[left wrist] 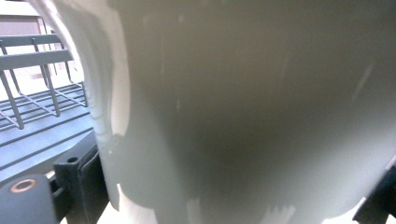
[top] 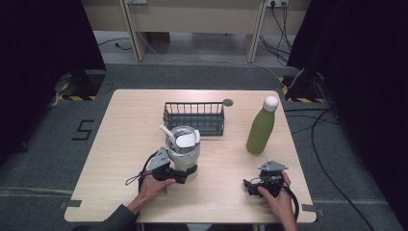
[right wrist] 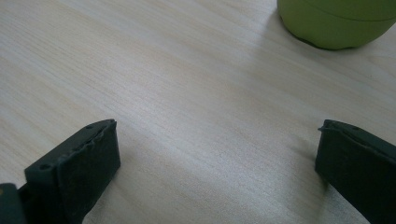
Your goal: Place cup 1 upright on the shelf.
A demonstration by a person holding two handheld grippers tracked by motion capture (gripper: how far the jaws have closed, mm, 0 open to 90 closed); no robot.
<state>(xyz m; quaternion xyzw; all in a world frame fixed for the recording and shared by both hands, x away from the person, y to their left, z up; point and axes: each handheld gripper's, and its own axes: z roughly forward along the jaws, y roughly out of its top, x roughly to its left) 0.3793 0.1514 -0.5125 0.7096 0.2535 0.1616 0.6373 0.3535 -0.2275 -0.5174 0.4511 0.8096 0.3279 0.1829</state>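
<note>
High view, left gripper (top: 184, 174) fingers clamped around white mug (top: 184, 153), upright

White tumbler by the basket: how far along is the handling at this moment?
Done: the left gripper has its jaws on either side of the white tumbler, which stands on the table. In hand: that grasp. Left: any lift or move; the right gripper rests open, and the green bottle stands untouched.

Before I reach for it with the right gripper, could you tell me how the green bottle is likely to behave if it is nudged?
The green bottle stands tall and narrow, so a high push would probably tip it. Its smooth, rounded body may slip between the jaws and roll if it falls. It looks rigid, likely metal; its weight cannot be judged.
</note>
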